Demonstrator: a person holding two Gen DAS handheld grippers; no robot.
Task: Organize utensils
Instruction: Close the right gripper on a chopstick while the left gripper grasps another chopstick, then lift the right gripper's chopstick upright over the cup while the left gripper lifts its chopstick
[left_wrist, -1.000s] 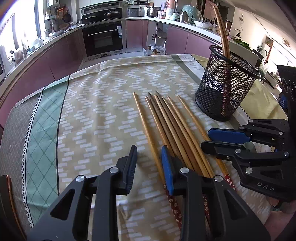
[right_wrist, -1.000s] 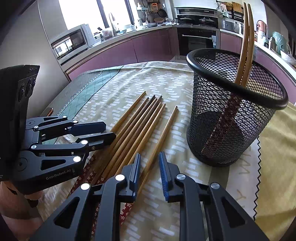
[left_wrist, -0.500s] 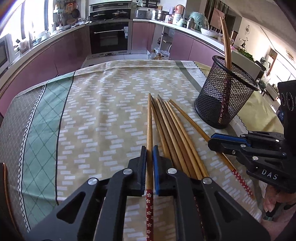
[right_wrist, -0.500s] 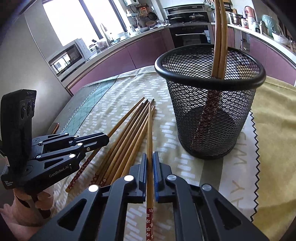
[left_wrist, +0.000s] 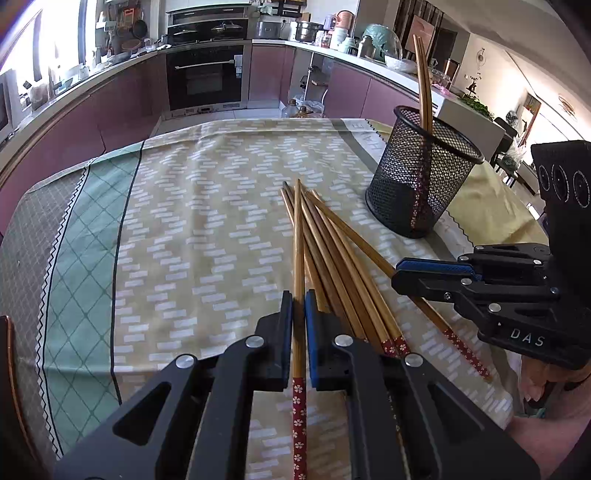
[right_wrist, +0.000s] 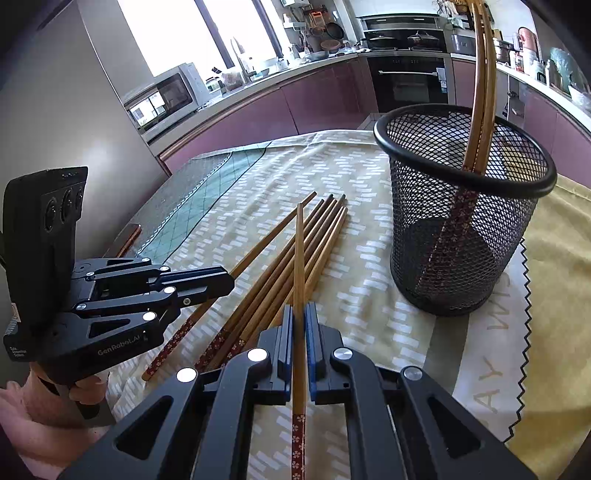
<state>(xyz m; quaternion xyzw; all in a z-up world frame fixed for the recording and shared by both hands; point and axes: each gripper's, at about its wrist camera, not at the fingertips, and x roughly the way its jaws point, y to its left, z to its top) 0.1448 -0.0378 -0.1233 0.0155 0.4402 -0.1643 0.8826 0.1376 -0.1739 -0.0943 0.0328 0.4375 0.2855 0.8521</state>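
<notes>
Now left gripper (left_wrist: 298, 325) clamped tight on one chopstick (left_wrist: 297, 258), right gripper (right_wrist: 299, 332) likewise on another (right_wrist: 299, 266). Remaining chopsticks (left_wrist: 343, 280) lie bunched on desk cloth (left_wrist: 207, 229); mesh holder (right_wrist: 463, 221) stands beyond, two sticks inside. Risk: grip near patterned end, long tip may swing, strike rim, tip light holder.

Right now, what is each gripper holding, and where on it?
Left gripper and right gripper each clamp one chopstick on its bare wood, just above the red patterned end.
</notes>
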